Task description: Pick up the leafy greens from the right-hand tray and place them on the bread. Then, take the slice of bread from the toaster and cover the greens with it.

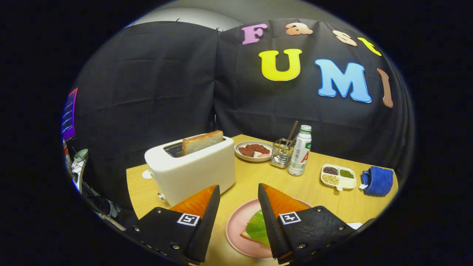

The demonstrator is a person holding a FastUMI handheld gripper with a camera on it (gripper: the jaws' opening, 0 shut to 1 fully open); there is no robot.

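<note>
Fingers (238, 192) spread, holding nothing; greens (258, 227) lie on bread on the pink plate (236, 227). Risk: toaster slice (202, 142) slipping or nudging greens.

- Toaster (192, 170): glossy smooth plastic.
- Table (317, 194): matt wood-look top.
- Pink plate (236, 225): smooth, faint sheen.
- Blue towel (378, 181): soft cloth.
- Cup (281, 153): clear glass.
</note>
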